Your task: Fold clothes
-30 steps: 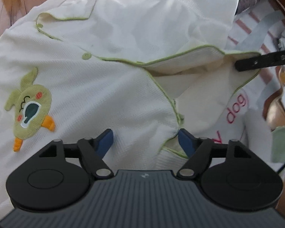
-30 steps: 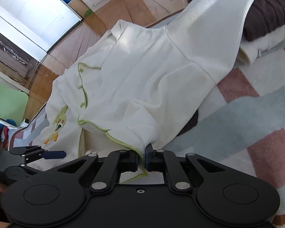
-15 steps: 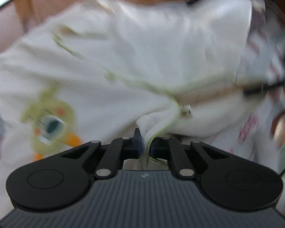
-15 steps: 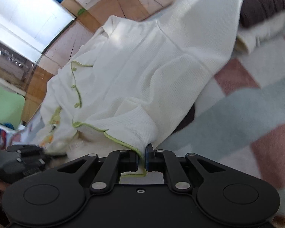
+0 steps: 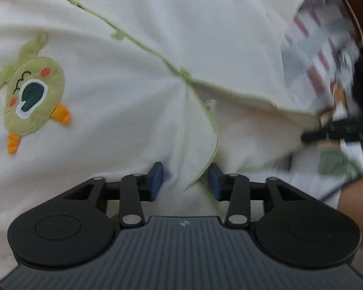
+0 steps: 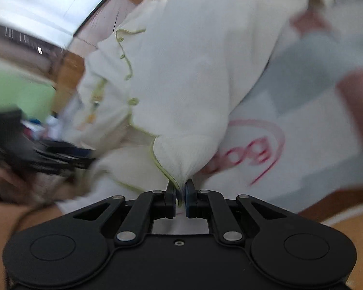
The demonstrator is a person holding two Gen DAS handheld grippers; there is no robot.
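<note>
A cream pajama shirt (image 5: 138,77) with green piping and a green duck patch (image 5: 31,96) lies spread on a patterned blanket. My left gripper (image 5: 185,181) is open, its blue pads either side of the shirt's piped front edge, with cloth between them. My right gripper (image 6: 180,194) is shut on the shirt's lower hem corner (image 6: 181,159), which bunches up to the pads. The shirt shows in the right wrist view (image 6: 193,60) too. The right gripper appears as a dark bar at the right of the left wrist view (image 5: 336,133).
The blanket (image 6: 314,111) has grey and pink blocks and a red "dog" print (image 6: 246,154). Wooden floor (image 6: 67,72) lies beyond the shirt. The left gripper is a dark blur at the left of the right wrist view (image 6: 31,145). A green cloth (image 5: 336,162) lies at the right.
My left gripper opened, then shut on the front edge, and is open again now. Both grippers have moved, and the shirt's lower part has shifted with the right gripper's pull.
</note>
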